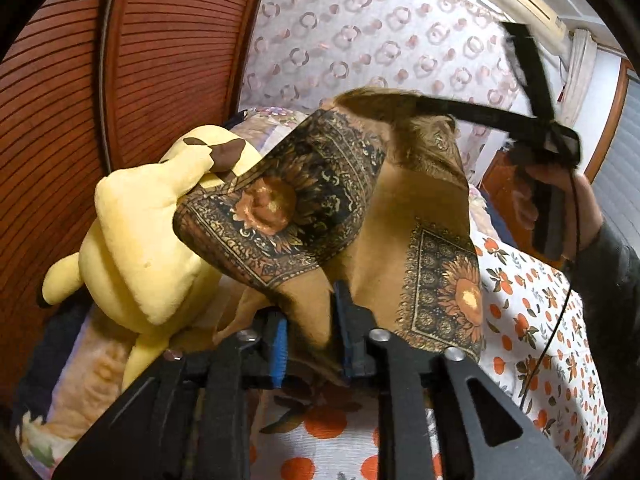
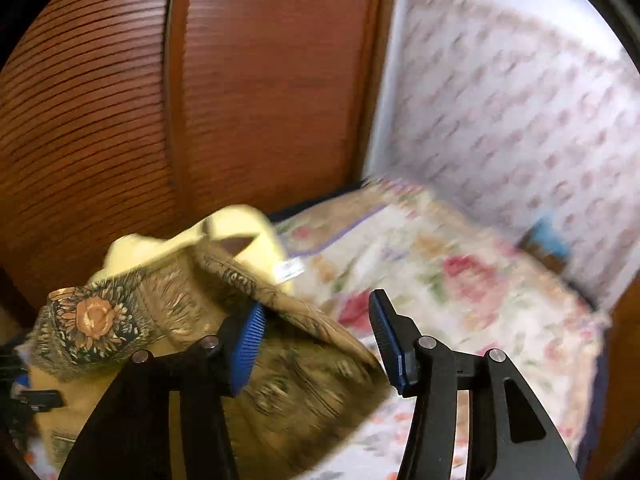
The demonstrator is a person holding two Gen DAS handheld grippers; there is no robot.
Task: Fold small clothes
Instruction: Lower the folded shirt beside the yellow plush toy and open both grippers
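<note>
The brown sunflower-print garment (image 1: 360, 216) lies in a loose heap just ahead of the left tongs (image 1: 310, 340), a fold of it between the parted blue pads, which do not visibly press on it. The right tongs (image 2: 316, 336) gape wide with nothing between them; the cloth lies to their left and under their left pad. It looks released and rumpled, no neat fold showing, so most folding probably remains. Beyond the cloth sits a yellow plush toy (image 1: 144, 240) on the bed (image 1: 540, 320). No containers are in view.
</note>
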